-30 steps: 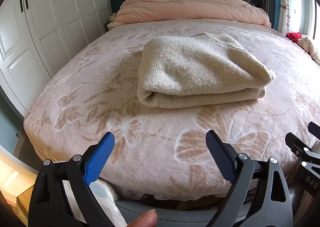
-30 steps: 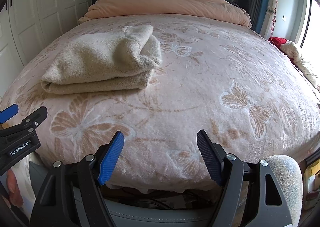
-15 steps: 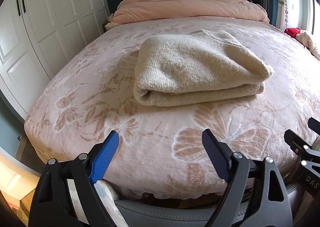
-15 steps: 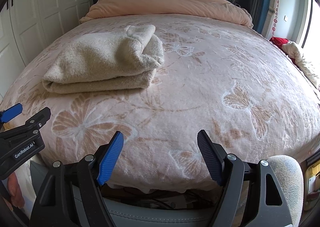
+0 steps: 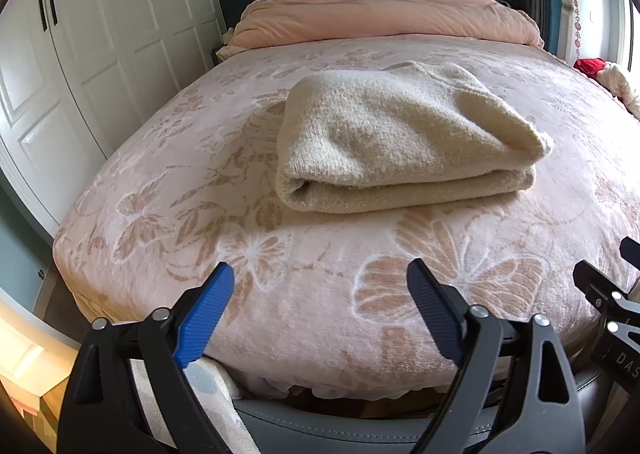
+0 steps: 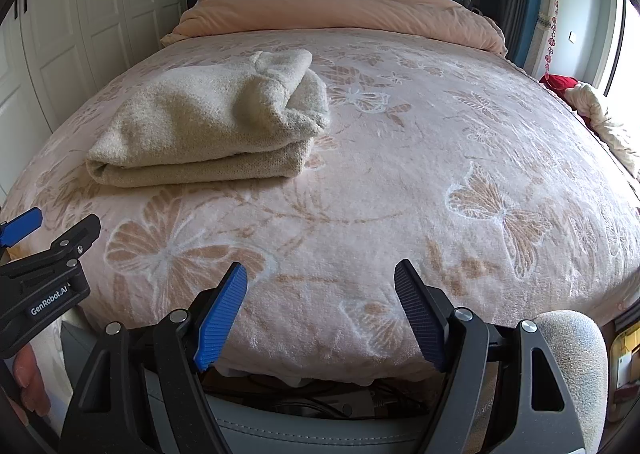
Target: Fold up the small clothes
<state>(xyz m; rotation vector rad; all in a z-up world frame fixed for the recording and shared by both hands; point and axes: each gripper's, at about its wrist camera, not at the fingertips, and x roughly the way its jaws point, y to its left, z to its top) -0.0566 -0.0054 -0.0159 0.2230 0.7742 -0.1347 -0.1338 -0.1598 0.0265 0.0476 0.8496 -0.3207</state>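
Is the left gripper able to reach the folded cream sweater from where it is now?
Probably yes. The left gripper, its jaws opening and empty, points at the sweater. Only bare blanket lies between them; the right gripper stays off to the side.

- 1 folded cream knit sweater (image 5: 404,134)
- 1 bed w/ pink floral blanket (image 5: 168,190)
- 1 peach duvet (image 5: 384,18), rolled
- 2 grippers: left gripper (image 5: 320,290), right gripper (image 6: 320,290)
- 1 white wardrobe (image 5: 100,34)
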